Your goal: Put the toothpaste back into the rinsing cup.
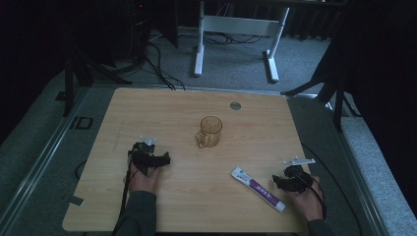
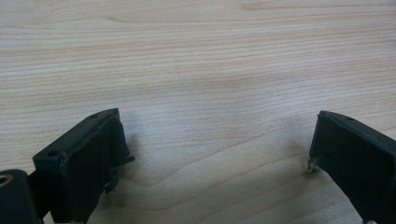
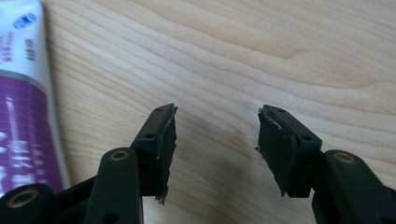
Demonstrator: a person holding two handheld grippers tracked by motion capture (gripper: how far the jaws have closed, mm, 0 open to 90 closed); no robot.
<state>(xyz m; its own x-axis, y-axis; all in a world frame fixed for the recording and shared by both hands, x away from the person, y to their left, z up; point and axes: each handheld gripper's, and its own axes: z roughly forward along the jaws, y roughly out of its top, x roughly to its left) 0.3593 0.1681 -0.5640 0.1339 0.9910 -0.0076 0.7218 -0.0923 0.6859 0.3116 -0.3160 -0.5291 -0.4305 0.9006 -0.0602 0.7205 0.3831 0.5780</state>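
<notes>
An amber glass mug [image 1: 210,132] stands upright near the middle of the wooden table [image 1: 162,108]. A white and purple toothpaste tube [image 1: 258,188] lies flat at the front right, and its side [image 3: 23,116] runs along the left edge of the right gripper view. My left gripper [image 1: 147,156] rests low over the table at the front left; its jaws stand wide apart [image 2: 217,149] over bare wood. My right gripper [image 1: 290,179] sits just right of the tube, open [image 3: 217,140], with nothing between its fingers.
A small round grey grommet [image 1: 235,105] is set in the table near its far edge. Beyond the table, white desk legs [image 1: 199,49] and cables [image 1: 157,64] stand on the grey floor. Dark stands flank both sides.
</notes>
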